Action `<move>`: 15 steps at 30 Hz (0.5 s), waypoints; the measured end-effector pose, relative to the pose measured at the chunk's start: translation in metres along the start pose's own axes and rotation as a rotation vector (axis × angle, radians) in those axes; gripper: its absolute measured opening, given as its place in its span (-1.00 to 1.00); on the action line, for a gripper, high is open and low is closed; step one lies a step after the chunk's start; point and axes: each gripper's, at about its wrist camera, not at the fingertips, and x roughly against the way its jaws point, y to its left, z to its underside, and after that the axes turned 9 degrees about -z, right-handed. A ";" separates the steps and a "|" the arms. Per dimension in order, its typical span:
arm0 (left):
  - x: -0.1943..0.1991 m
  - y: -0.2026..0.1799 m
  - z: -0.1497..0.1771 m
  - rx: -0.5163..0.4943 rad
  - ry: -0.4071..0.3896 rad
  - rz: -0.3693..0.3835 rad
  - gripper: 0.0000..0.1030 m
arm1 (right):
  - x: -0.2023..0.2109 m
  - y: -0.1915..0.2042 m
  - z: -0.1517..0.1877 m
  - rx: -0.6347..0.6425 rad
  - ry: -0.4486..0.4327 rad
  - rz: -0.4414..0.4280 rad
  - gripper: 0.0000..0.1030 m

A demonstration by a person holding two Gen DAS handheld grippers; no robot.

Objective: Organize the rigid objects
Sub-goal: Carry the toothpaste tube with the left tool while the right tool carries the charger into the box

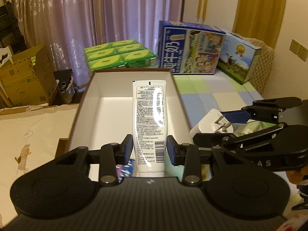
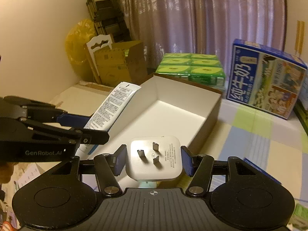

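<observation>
Blur smears the far things, so the print on the blue milk carton (image 1: 189,49) is hard to read, and you can only half make out the green tissue packs (image 1: 120,53) behind the box. The cap end of the white tube (image 1: 149,119) is hidden under your left gripper (image 1: 149,150). Small colored packs below it are cut off, and you cannot tell what they are.

Your left gripper's jaws are pinching the tube, which is smooth, shiny and flat at its far end. It hangs over the near part of the open box (image 1: 92,88), a long cardboard box, white inside and brown at the rim.

Your right gripper (image 2: 153,158) has its blue ribbed pads (image 2: 120,159) pressed on both sides of the white plug adapter (image 2: 154,157). It is a square block with round corners and three metal prongs facing you. It sits just near the box's right side, above the checked cloth (image 2: 250,134).
</observation>
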 end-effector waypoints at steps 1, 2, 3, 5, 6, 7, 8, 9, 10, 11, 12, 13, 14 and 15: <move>-0.007 0.005 -0.002 -0.001 0.007 0.001 -0.37 | -0.008 0.000 -0.003 0.002 0.008 0.000 0.08; -0.012 0.010 -0.004 -0.001 0.014 0.002 -0.37 | -0.014 0.000 -0.006 0.001 0.013 0.000 0.08; -0.019 0.016 -0.005 -0.002 0.023 0.003 -0.37 | -0.022 -0.002 -0.009 0.001 0.019 0.000 0.08; -0.034 0.025 -0.009 -0.005 0.043 0.002 -0.37 | -0.037 -0.006 -0.016 -0.004 0.030 0.003 0.08; -0.041 0.029 -0.010 -0.007 0.052 0.002 -0.37 | -0.043 -0.008 -0.018 -0.004 0.036 0.006 0.08; -0.049 0.033 -0.011 -0.009 0.061 0.005 -0.37 | -0.050 -0.011 -0.021 -0.002 0.041 0.009 0.08; -0.059 0.036 -0.013 -0.006 0.076 0.006 -0.37 | -0.058 -0.015 -0.024 0.001 0.050 0.012 0.08; -0.067 0.040 -0.014 -0.005 0.090 0.006 -0.37 | -0.065 -0.019 -0.026 -0.001 0.062 0.015 0.08; -0.076 0.043 -0.014 -0.011 0.103 0.011 -0.37 | -0.073 -0.022 -0.028 -0.003 0.074 0.018 0.08; -0.084 0.045 -0.015 -0.011 0.116 0.013 -0.37 | -0.081 -0.026 -0.030 -0.004 0.085 0.018 0.08; -0.092 0.048 -0.016 -0.012 0.129 0.013 -0.37 | -0.084 -0.029 -0.030 -0.005 0.094 0.018 0.08; -0.099 0.049 -0.017 -0.019 0.140 0.015 -0.37 | -0.092 -0.032 -0.031 -0.005 0.107 0.018 0.08; -0.107 0.051 -0.018 -0.024 0.149 0.016 -0.37 | -0.098 -0.035 -0.032 -0.003 0.119 0.018 0.08; -0.115 0.053 -0.018 -0.029 0.161 0.015 -0.37 | -0.103 -0.036 -0.032 0.002 0.126 0.017 0.08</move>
